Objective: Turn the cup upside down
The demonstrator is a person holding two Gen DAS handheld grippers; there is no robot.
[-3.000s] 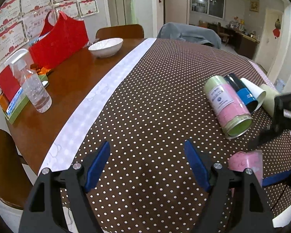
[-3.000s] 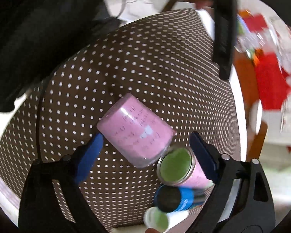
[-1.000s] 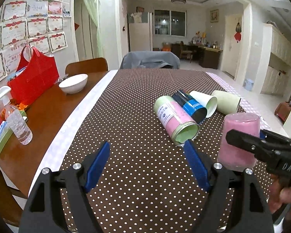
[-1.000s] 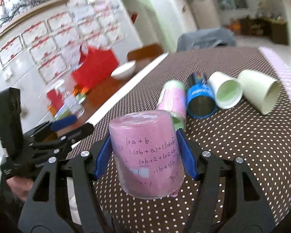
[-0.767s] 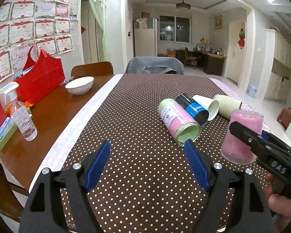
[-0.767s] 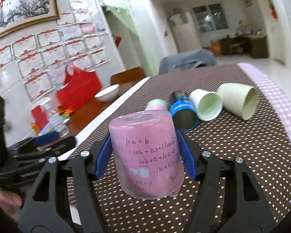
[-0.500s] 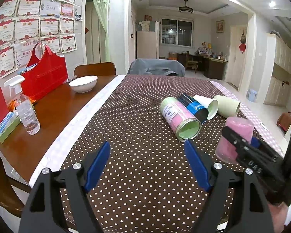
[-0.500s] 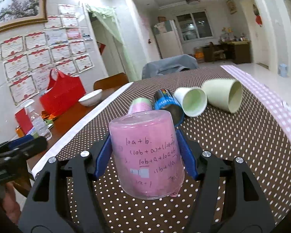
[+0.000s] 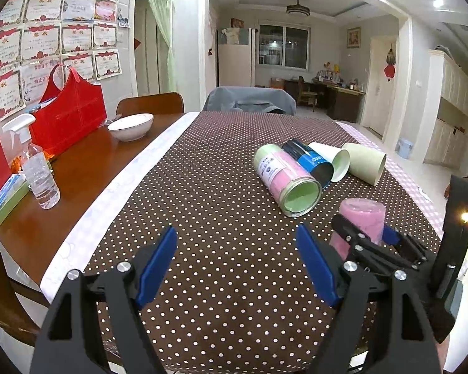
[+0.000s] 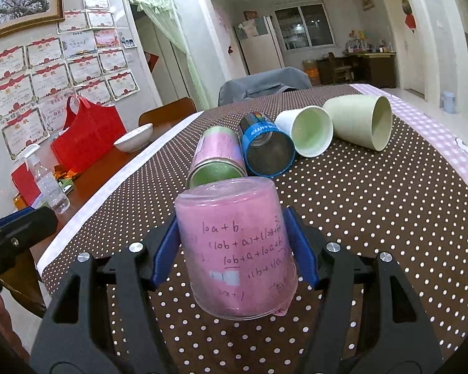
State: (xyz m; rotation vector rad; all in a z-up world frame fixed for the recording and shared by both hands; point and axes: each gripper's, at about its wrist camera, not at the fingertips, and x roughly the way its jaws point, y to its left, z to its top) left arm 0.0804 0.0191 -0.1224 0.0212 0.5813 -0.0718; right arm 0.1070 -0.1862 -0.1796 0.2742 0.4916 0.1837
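Note:
A pink translucent cup (image 10: 235,251) with handwriting on it is held upside down, closed base up and rim down, just above or on the dotted cloth. My right gripper (image 10: 234,249) is shut on its sides. The cup (image 9: 360,222) and the right gripper (image 9: 365,237) also show at the right of the left wrist view. My left gripper (image 9: 237,261) is open and empty, low over the cloth, left of the cup.
Several cups lie on their sides behind: pink-green can (image 9: 285,179), blue cup (image 9: 310,162), white cup (image 9: 330,157), pale green cup (image 9: 363,162). A bowl (image 9: 130,126), red bag (image 9: 67,113) and spray bottle (image 9: 37,166) stand on the bare wood at left.
The right gripper took the lying pink cup, turned it base up and lowered it toward the cloth. The left gripper stayed open and tilted up to a level view.

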